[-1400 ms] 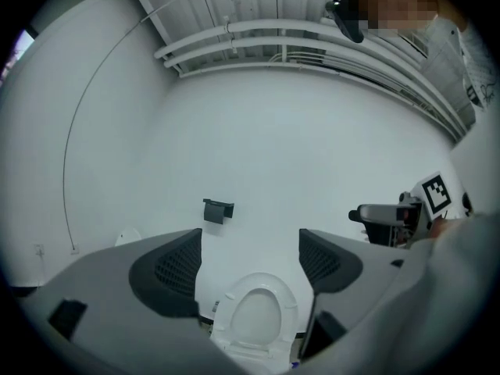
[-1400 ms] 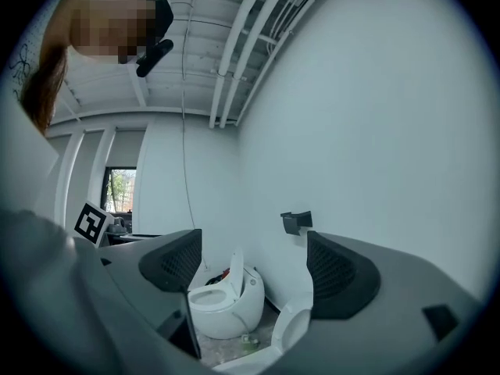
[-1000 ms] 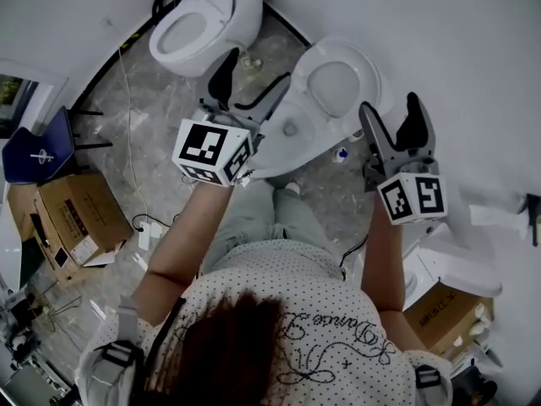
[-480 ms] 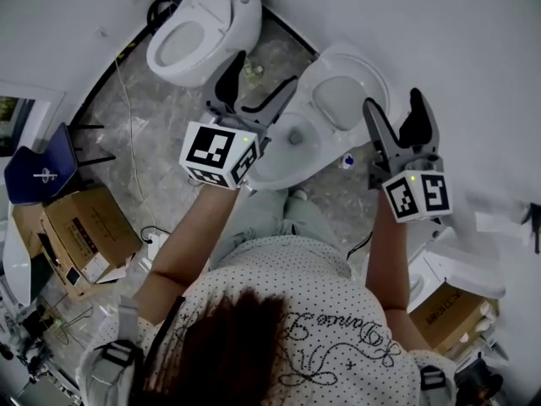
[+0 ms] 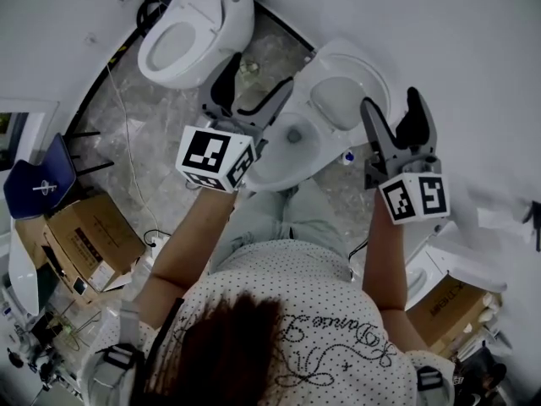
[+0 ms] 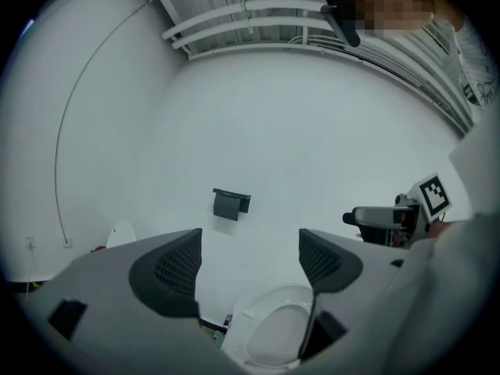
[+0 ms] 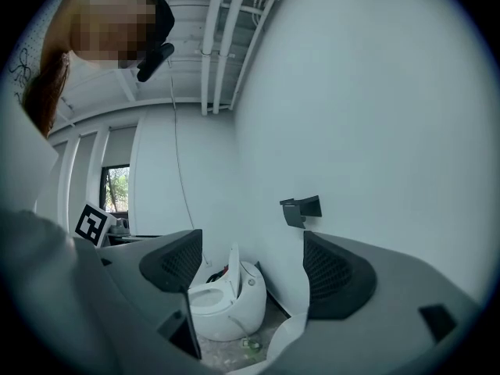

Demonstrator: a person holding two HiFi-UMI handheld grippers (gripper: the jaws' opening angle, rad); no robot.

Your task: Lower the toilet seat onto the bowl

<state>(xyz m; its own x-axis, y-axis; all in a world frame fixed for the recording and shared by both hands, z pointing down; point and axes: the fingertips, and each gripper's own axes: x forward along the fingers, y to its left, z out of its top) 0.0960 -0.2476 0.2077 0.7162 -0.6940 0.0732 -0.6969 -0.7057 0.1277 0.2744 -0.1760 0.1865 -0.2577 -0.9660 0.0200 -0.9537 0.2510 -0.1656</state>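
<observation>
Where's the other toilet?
Head view, top left: the other toilet stands against the wall, just beyond the left gripper.

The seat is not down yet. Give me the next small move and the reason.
Probably ease the left gripper forward and down toward the top rim of the raised toilet seat. Its jaws stand open and empty, its view frames that seat between them, and neither gripper touches it.
</observation>
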